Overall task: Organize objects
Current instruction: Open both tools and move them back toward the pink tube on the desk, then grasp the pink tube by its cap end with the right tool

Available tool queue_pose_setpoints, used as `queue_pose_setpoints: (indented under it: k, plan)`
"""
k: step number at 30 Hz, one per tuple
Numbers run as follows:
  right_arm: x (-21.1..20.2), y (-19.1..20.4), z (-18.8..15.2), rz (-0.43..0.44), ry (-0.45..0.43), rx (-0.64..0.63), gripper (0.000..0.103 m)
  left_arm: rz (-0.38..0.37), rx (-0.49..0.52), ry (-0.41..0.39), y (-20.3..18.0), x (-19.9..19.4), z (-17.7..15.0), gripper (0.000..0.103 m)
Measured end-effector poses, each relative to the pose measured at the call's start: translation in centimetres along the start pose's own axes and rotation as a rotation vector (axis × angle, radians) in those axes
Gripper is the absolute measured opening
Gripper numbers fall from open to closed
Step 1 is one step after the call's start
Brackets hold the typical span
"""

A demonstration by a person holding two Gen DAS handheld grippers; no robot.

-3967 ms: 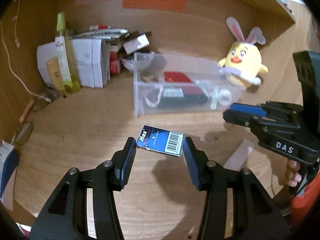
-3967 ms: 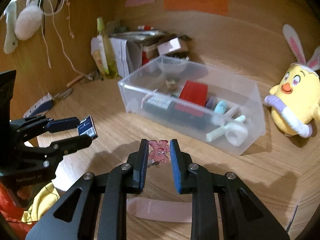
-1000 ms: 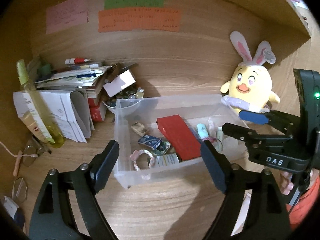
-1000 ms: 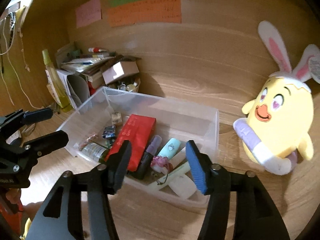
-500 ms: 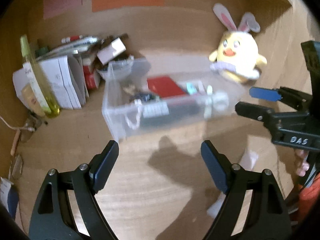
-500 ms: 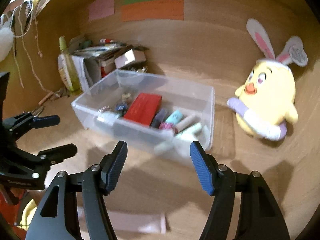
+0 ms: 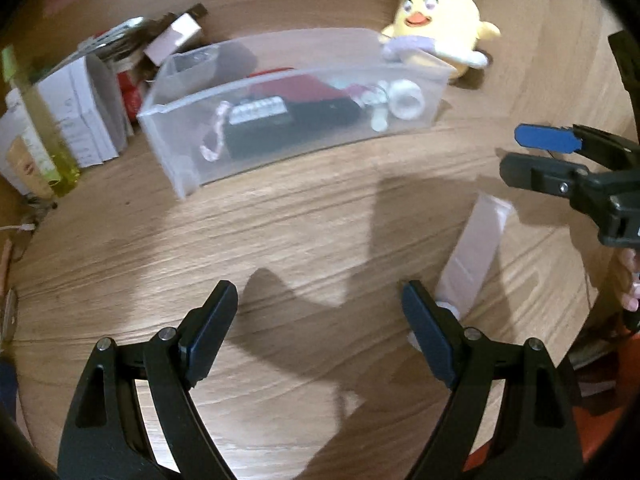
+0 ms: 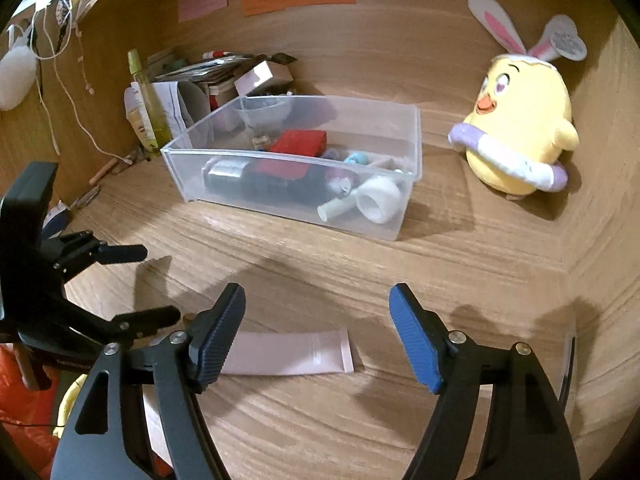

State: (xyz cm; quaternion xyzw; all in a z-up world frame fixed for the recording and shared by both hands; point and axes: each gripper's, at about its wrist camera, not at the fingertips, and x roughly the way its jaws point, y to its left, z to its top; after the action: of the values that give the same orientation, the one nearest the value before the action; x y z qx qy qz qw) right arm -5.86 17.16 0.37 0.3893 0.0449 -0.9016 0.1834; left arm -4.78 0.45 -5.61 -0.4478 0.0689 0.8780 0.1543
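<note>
Both claws stood wide apart in their jaws and held nothing: the right claw (image 8: 318, 336) hung low over the wooden surface (image 8: 460, 264), and the left claw (image 7: 318, 334) did the same a little to its left. The one loose thing left on the bare wood was a flat pale-pink squeeze tube (image 8: 292, 352), lying well short of the clear plastic storage box (image 8: 408, 192) that already held a red case, a dark bottle and a white tape roll.

In the right wrist view the tube lay just below and between the right claw's fingertips, its long axis crosswise to the fingers, so the jaws would have needed a quarter turn to pinch its narrow width. In the left wrist view the same tube (image 7: 474, 252) sat off beside the right fingertip, its length running roughly away from the camera toward the box.

By that reading the right claw was the better centred of the two, though the left claw's jaws already sat across the tube's narrow width.
</note>
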Motion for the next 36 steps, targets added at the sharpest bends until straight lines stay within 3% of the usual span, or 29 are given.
queue_pose_setpoints:
  k: [10, 26, 36]
  plan:
    - [-0.2, 0.0, -0.7, 0.017, 0.019, 0.02, 0.072, -0.036, 0.036, 0.018, -1.3, 0.9, 0.2, 0.083]
    - [2.6, 2.4, -3.2, 0.141, 0.145, 0.153, 0.078, -0.036, 0.014, -0.061, -1.7, 0.3, -0.1, 0.013]
    - [4.0, 5.8, -2.9, 0.058, 0.133, 0.046, 0.078, -0.038, -0.093, -0.073, 1.3, -0.7, -1.4, 0.013]
